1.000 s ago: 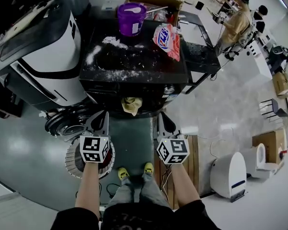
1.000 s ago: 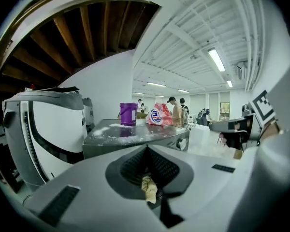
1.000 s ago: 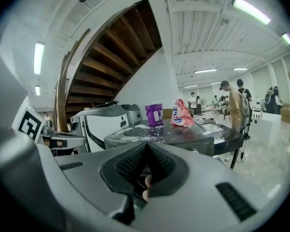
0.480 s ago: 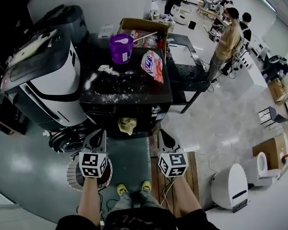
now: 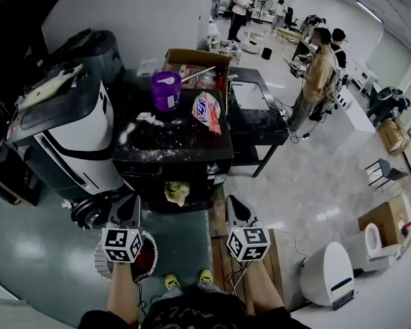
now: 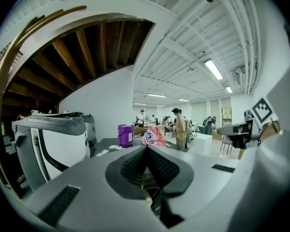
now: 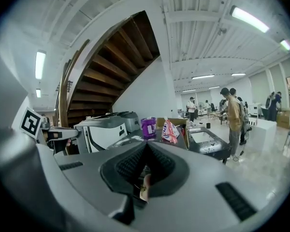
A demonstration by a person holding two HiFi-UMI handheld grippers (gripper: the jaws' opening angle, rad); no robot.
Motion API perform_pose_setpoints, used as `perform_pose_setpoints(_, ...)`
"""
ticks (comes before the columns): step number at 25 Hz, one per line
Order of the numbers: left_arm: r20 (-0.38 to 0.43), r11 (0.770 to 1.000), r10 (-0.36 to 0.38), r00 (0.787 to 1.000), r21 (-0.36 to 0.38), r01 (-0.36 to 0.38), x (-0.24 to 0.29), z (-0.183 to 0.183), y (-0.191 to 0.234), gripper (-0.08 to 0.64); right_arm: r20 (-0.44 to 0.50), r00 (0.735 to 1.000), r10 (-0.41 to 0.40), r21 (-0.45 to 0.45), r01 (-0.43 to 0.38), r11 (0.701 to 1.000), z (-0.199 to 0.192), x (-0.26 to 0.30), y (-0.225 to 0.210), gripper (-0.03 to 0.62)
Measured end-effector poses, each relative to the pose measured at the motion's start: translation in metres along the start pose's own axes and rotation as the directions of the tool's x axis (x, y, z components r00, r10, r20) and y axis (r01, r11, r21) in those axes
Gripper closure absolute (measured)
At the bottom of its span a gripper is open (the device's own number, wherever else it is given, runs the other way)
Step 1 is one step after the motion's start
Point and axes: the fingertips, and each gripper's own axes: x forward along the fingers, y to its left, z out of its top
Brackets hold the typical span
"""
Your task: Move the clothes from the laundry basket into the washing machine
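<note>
In the head view the black washing machine [image 5: 171,139] stands ahead, with a yellowish cloth [image 5: 175,192] hanging out of its front opening. Its round door [image 5: 96,210] hangs open at the lower left. The white round laundry basket [image 5: 104,260] sits on the floor under my left hand, and red cloth [image 5: 146,258] shows inside it. My left gripper [image 5: 129,203] is above the basket, shut and empty. My right gripper [image 5: 231,203] is level with it to the right, also shut and empty. In the gripper views the left gripper [image 6: 146,148] and the right gripper [image 7: 147,144] both point at the machine top.
A purple tub [image 5: 165,90] and a detergent bag [image 5: 207,112] stand on the powder-strewn machine top. A white-and-black appliance [image 5: 61,129] is at the left and a black table [image 5: 257,112] at the right. Several people [image 5: 318,70] stand at the back. A white bin [image 5: 327,273] is at the lower right.
Both grippers have risen side by side, still shut and empty. The view has lifted with them, so the machine and basket look smaller and more of the room shows.
</note>
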Motion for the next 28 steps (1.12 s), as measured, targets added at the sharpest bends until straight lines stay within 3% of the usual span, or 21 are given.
perform_pose_setpoints(10, 0.054, 0.998, 0.014, 0.998, 0.053, -0.017, -0.011, 0.026, 0.006, 0.548, 0.075, 0.997, 0.002, -0.024, 0.000, 1.000, 0.040, -0.006, -0.007, 0.589)
perform_pose_setpoints(17, 0.067, 0.996, 0.061, 0.996, 0.060, -0.065, -0.018, 0.032, 0.023, 0.548, 0.100, 0.995, 0.007, -0.029, -0.004, 1.000, 0.047, -0.002, -0.003, 0.589)
perform_pose_setpoints(28, 0.090, 0.994, 0.092, 0.992, 0.044, -0.097, -0.024, 0.046, 0.039, 0.548, 0.118, 0.992, -0.045, -0.064, 0.052, 0.997, 0.054, -0.008, -0.020, 0.591)
